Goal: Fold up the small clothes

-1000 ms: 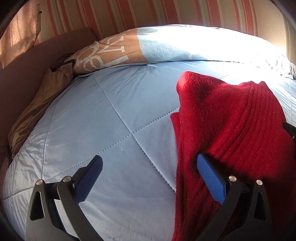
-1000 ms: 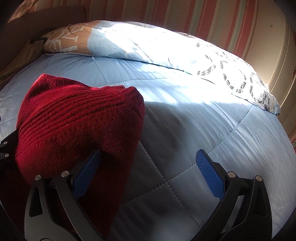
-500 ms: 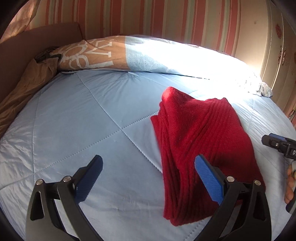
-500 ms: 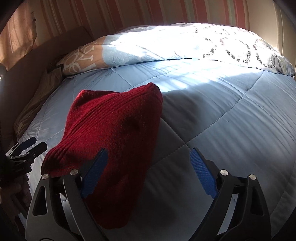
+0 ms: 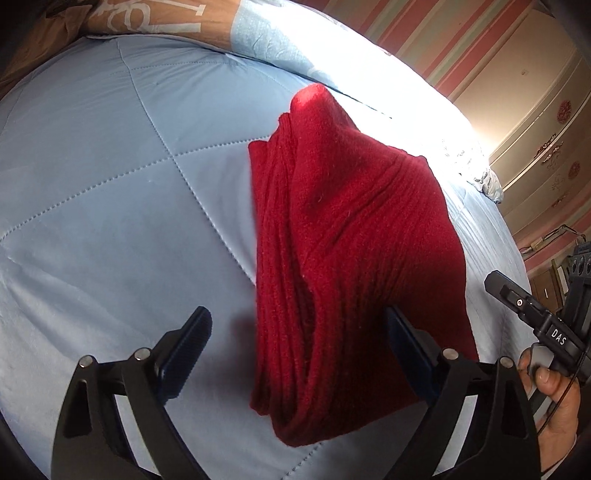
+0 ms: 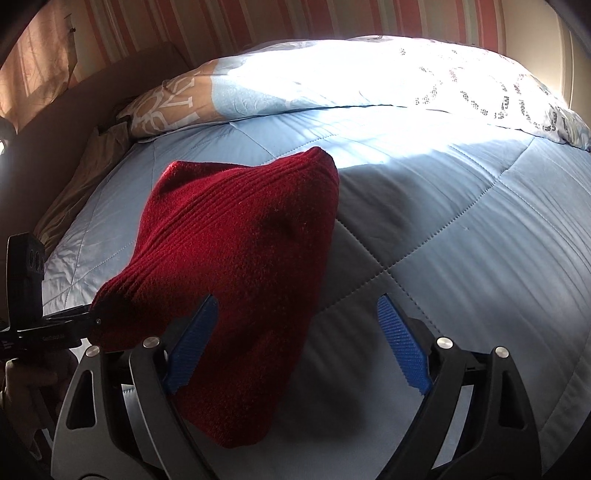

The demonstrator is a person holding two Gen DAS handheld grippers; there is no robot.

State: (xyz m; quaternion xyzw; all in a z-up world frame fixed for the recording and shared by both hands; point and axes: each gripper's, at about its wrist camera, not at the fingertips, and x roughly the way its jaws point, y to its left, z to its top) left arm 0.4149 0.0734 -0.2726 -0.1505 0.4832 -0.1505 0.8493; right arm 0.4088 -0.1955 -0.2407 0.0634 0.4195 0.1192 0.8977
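Bedroom, striped wall (image 6: pixel 207 22) behind; pale blue quilted bedspread (image 5: pixel 110 206) serves as work surface, sunlit and washed out toward the far side.

Item 1: red knit garment (image 5: pixel 347 236), folded into a thick bundle, lying on the bedspread at centre. Layered edges visible along its left side in the left wrist view; its type cannot be told.

Item 2: left gripper (image 5: pixel 299 350), jaws wide apart and just closing slightly. The garment's near end lies between them; the left pad stands clear over the quilt, the right pad is partly hidden behind the cloth, contact there not discernible. No grip evident.

Item 3: right gripper (image 6: pixel 295 339), jaws wide apart, having narrowed a little. Left pad overlaps the garment's edge, right pad over bare quilt; nothing clamped.

Item 4: patterned pillows (image 6: pixel 369 81) at the head of the bed, print bleached by glare.

Item 5: person's hand (image 5: pixel 550 398), cut off at the frame edge, holding the other gripper's handle.

Item 6: tan cloth (image 6: pixel 81 177) at the bed's left edge, in shadow.
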